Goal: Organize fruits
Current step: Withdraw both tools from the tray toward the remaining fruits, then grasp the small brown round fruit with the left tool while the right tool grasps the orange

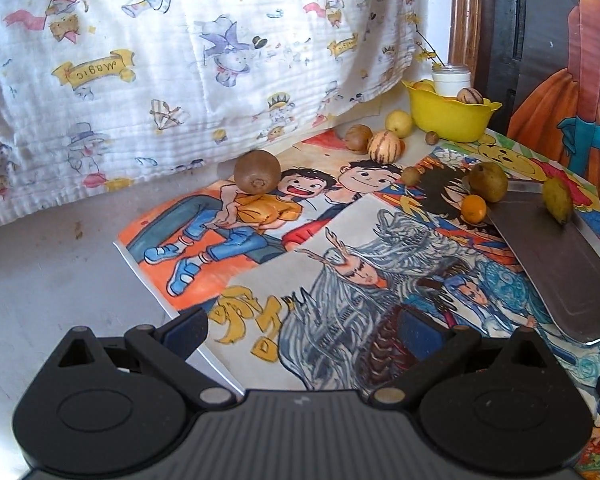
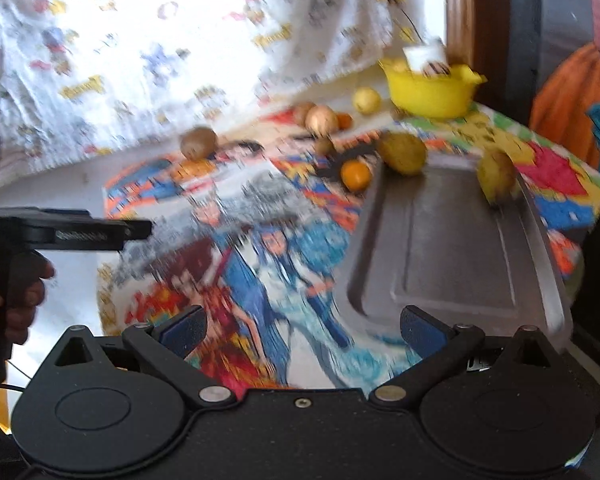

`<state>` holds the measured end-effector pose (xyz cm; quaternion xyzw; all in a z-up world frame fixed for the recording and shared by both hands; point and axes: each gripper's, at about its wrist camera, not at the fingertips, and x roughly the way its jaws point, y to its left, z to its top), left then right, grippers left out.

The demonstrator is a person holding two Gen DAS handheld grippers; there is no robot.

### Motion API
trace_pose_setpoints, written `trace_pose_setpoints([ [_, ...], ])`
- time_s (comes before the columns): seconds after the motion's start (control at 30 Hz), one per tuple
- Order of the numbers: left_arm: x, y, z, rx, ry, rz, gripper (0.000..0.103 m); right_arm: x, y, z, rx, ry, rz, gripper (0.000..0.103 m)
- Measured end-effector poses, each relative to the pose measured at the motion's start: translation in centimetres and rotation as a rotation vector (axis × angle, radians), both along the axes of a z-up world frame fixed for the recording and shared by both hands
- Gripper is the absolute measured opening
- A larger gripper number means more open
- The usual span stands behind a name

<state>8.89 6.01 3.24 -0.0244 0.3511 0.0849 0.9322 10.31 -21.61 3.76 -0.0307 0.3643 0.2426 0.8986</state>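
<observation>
1. fruits are scattered over a table covered in coloured cartoon drawings (image 1: 340, 264). brown fuzzy kiwi (image 1: 257, 171) sits alone at the back left, at the edge of the drawings, right by the hanging white cartoon-print cloth (image 1: 160, 60).
2. back cluster: pale striped round melon-like fruit (image 1: 385, 146) touching a dull brown fruit (image 1: 358, 137) on its left, round yellow fruit (image 1: 399, 123) just behind. a small brown nut-like one (image 1: 432, 137) lies at the foot of the yellow plastic bowl (image 1: 448, 118).
3. the bowl already holds a second striped fruit (image 1: 470, 96), some yellow fruit and a white plastic jar (image 1: 451, 78) with a thin twig of yellow flowers sticking up.
4. grey metal tray (image 2: 452, 248) on the right. an olive-green pear-shaped fruit (image 2: 403, 153) is at its far left corner and a yellow-green one (image 2: 497, 177) rests against its far right rim. a small orange citrus (image 2: 356, 175) is on the drawings, just beside the tray's left edge.
5. left gripper (image 1: 304, 330): blue-padded fingers spread wide apart, nothing between them, low over the near drawings, well apart from every fruit.
6. right gripper (image 2: 304, 326): fingers also wide apart and empty, near edge of the tray under the right finger. this view is motion-blurred, so i can't resolve small detail.
7. right view also catches the left gripper from the side, a person's hand (image 2: 18, 292) wrapped on its handle.
8. backdrop right: wooden frame and a painted figure in orange (image 1: 560, 80).
</observation>
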Motion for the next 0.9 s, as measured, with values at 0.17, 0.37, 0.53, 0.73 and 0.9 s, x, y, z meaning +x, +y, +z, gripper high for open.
trace_pose_setpoints([
  [0.17, 0.9, 1.1, 0.1, 0.010, -0.005, 0.014, 0.103, 0.4, 0.7, 1.0, 0.030, -0.105, 0.081, 0.102],
  [0.37, 2.2, 2.3, 0.5, 0.035, -0.017, 0.024, 0.103, 1.4, 2.2, 1.1, -0.010, -0.164, 0.137, 0.102],
  [0.53, 3.7, 2.7, 0.6, 0.060, -0.021, 0.019, 0.103, 3.0, 2.9, 1.0, -0.013, -0.168, 0.159, 0.103],
  [0.73, 5.5, 2.6, 0.7, 0.080, -0.027, -0.004, 0.103, 5.0, 3.1, 1.3, -0.026, -0.187, 0.171, 0.102],
  [0.9, 7.2, 1.7, 1.1, 0.089, -0.043, -0.057, 0.103, 6.7, 3.0, 1.3, -0.049, -0.211, 0.170, 0.102],
])
